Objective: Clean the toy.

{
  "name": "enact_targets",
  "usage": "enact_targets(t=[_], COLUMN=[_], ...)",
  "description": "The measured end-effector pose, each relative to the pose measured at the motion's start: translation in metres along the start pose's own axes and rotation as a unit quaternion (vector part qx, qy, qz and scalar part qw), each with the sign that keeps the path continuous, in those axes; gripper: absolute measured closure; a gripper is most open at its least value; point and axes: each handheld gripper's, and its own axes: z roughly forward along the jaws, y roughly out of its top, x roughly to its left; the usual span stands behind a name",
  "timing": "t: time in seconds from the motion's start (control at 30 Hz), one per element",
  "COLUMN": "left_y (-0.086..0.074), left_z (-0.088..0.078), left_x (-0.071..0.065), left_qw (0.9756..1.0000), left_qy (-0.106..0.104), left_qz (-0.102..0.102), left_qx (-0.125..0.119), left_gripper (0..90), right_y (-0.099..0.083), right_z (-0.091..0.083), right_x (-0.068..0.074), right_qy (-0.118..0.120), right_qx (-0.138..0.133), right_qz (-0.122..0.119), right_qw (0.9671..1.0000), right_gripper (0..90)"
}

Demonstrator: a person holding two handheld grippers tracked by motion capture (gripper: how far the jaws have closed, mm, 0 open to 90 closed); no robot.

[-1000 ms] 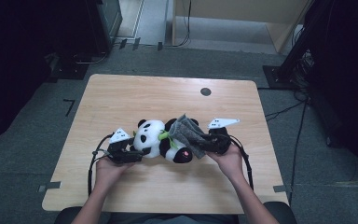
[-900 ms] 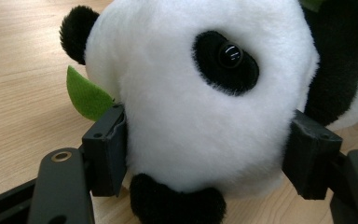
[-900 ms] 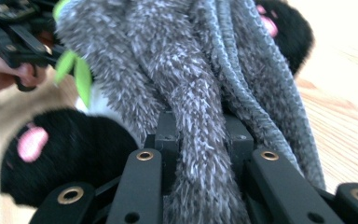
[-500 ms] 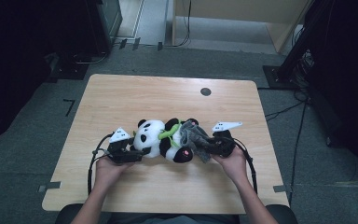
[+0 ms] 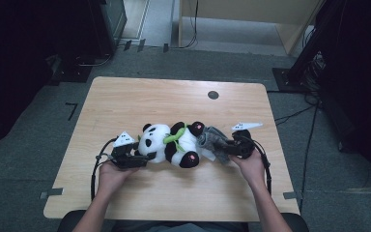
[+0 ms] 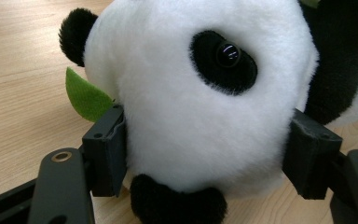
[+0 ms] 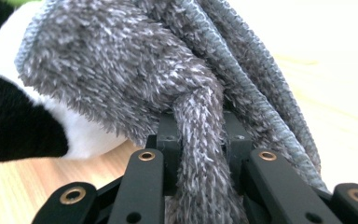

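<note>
We are working at a pale wooden desk (image 5: 140, 96) on a grey floor, in a dim room. The panda plush (image 5: 171, 144) is lying between our two tools. The left hand-held gripper (image 5: 136, 160) is squeezing its white head from both sides, jaws fairly wide. The right hand-held gripper (image 5: 221, 148) is pinching a fold of the grey fuzzy cloth (image 7: 168, 70) tightly, against the panda's back. Both are likely light, soft and yielding, so we are taking bunched folds and the stuffed head.
</note>
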Motion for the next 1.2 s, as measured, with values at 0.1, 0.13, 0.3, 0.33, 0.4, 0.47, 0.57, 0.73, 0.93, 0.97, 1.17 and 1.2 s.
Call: enact_targets(t=[0.1, 0.13, 0.3, 0.33, 0.4, 0.47, 0.57, 0.73, 0.93, 0.97, 1.17, 1.2], left_y=[0.000, 0.000, -0.001, -0.001, -0.002, -0.002, -0.003, -0.005, -0.005, -0.005, -0.004, -0.004], left_z=[0.000, 0.000, 0.000, 0.000, 0.000, 0.000, 0.000, 0.000, 0.000, 0.000, 0.000, 0.000], left_x=[0.000, 0.000, 0.000, 0.000, 0.000, -0.001, -0.002, -0.004, -0.004, -0.004, -0.004, -0.004], left_qw=[1.0000, 1.0000, 1.0000, 1.0000, 1.0000, 1.0000, 1.0000, 0.9999, 0.9999, 0.9999, 0.9999, 0.9999], left_qy=[0.000, 0.000, 0.000, 0.000, 0.001, 0.002, 0.005, 0.009, 0.008, 0.008, 0.010, 0.011], left_qz=[0.000, -0.001, -0.001, -0.001, 0.001, 0.002, 0.003, 0.003, -0.001, -0.001, -0.008, -0.009], left_qx=[0.000, -0.001, -0.003, -0.003, -0.004, -0.005, -0.007, -0.010, -0.014, -0.013, -0.008, -0.008], left_gripper=[27.1, 27.0, 26.9, 26.9, 26.7, 26.6, 26.5, 26.5, 26.5, 26.5, 26.5, 26.5], right_y=[0.001, 0.003, 0.014, 0.014, 0.024, 0.028, 0.042, 0.053, 0.057, 0.057, 0.052, 0.051], right_z=[-0.005, -0.010, -0.024, -0.024, -0.031, -0.033, -0.036, -0.024, -0.002, 0.002, 0.025, 0.027], right_x=[-0.004, -0.007, -0.002, -0.002, 0.007, 0.012, 0.032, 0.057, 0.078, 0.080, 0.088, 0.087], right_qy=[-0.003, -0.004, -0.007, -0.007, 0.001, 0.006, 0.020, 0.038, 0.064, 0.066, 0.071, 0.072], right_qx=[-0.015, -0.026, -0.061, -0.061, -0.080, -0.087, -0.104, -0.094, -0.076, -0.072, -0.043, -0.046], right_qz=[0.011, 0.022, 0.012, 0.012, -0.001, -0.008, -0.037, -0.070, -0.092, -0.095, -0.102, -0.100], right_qw=[0.9998, 0.9994, 0.9980, 0.9980, 0.9968, 0.9961, 0.9937, 0.9923, 0.9908, 0.9907, 0.9913, 0.9913], right_gripper=[75.4, 75.5, 75.6, 75.6, 75.6, 75.6, 75.7, 75.5, 75.1, 75.0, 73.1, 72.9])
